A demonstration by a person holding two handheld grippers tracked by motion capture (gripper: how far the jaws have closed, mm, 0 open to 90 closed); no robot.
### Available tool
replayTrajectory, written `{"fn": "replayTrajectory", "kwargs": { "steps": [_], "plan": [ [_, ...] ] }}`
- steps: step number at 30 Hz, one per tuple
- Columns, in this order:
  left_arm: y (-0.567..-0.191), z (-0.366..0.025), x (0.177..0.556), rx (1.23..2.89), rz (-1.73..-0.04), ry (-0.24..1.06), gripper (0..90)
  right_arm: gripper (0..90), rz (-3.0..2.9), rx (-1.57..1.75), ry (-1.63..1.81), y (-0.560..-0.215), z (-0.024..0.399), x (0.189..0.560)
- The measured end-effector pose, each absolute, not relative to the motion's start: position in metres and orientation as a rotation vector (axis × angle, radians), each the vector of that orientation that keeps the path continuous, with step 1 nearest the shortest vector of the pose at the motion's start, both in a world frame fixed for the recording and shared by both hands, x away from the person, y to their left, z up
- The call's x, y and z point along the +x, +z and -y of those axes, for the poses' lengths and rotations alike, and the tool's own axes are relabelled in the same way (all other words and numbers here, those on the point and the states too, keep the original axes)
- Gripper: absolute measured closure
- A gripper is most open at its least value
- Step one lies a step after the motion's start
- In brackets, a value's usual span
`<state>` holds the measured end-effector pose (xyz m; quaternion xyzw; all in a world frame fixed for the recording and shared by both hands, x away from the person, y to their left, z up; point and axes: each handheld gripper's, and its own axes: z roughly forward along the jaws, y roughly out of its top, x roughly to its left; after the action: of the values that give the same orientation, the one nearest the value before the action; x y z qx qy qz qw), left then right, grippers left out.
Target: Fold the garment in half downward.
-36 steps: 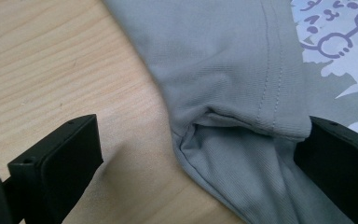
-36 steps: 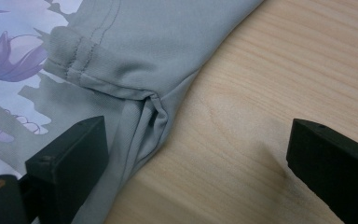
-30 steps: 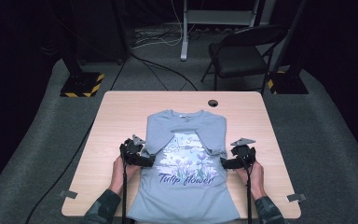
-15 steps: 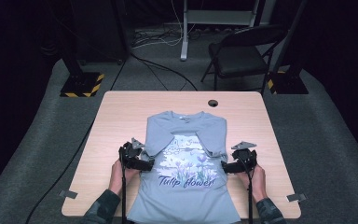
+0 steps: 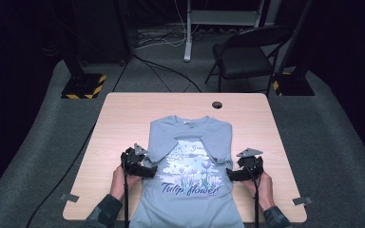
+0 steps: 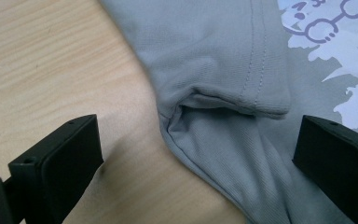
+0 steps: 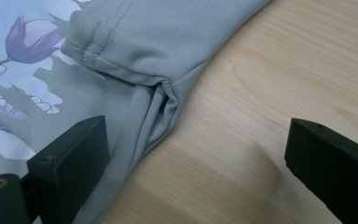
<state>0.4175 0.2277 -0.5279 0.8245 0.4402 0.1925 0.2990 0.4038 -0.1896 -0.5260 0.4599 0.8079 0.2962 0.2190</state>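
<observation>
the pale grey-blue cotton t-shirt with a purple tulip print (image 5: 190,166) lies flat, front up, in the middle of the light wooden table (image 5: 123,118), its collar towards the far edge and its hem at the near edge. both short sleeves are folded inward over the chest, their stitched cuffs resting on the print. the words "tulip flower" run across the shirt below the flowers.

the left gripper (image 5: 148,171) sits at the shirt's left side, just beside the folded armpit; in its own view its jaws stand wide apart, one over bare wood and one over the printed cloth, with the bunched underarm seam (image 6: 177,109) between them and nothing clamped. the right gripper (image 5: 232,175) sits at the shirt's right side, jaws likewise spread wide, one over the fabric and one over the wood. whether either jaw tip touches the cloth is hard to tell.

beyond the shirt's collar, a small round dark hole (image 5: 216,104) sits near the table's far edge. farther off stands a black folding chair (image 5: 247,54) on the grey floor.
</observation>
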Motion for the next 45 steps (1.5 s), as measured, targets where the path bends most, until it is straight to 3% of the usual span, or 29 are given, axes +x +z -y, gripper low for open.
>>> {"fn": "replayTrajectory", "kwargs": {
  "steps": [15, 22, 29, 45],
  "plan": [
    [-0.524, -0.228, 0.404, 2.18, -1.156, 0.524, 0.2, 3.8, -2.213, 1.262, 0.841, -0.522, 0.188, 0.387],
    [-0.52, -0.225, 0.417, 2.142, -1.166, 0.551, 0.2, 4.5, -2.178, 1.27, 0.897, -0.511, 0.189, 0.403],
    [-0.527, -0.221, 0.427, 2.178, -1.18, 0.531, 0.1, 4.1, -2.219, 1.317, 0.823, -0.525, 0.188, 0.421],
    [-0.529, -0.223, 0.419, 2.173, -1.176, 0.506, 0.3, 6.2, -2.218, 1.323, 0.844, -0.527, 0.189, 0.41]
  ]
}}
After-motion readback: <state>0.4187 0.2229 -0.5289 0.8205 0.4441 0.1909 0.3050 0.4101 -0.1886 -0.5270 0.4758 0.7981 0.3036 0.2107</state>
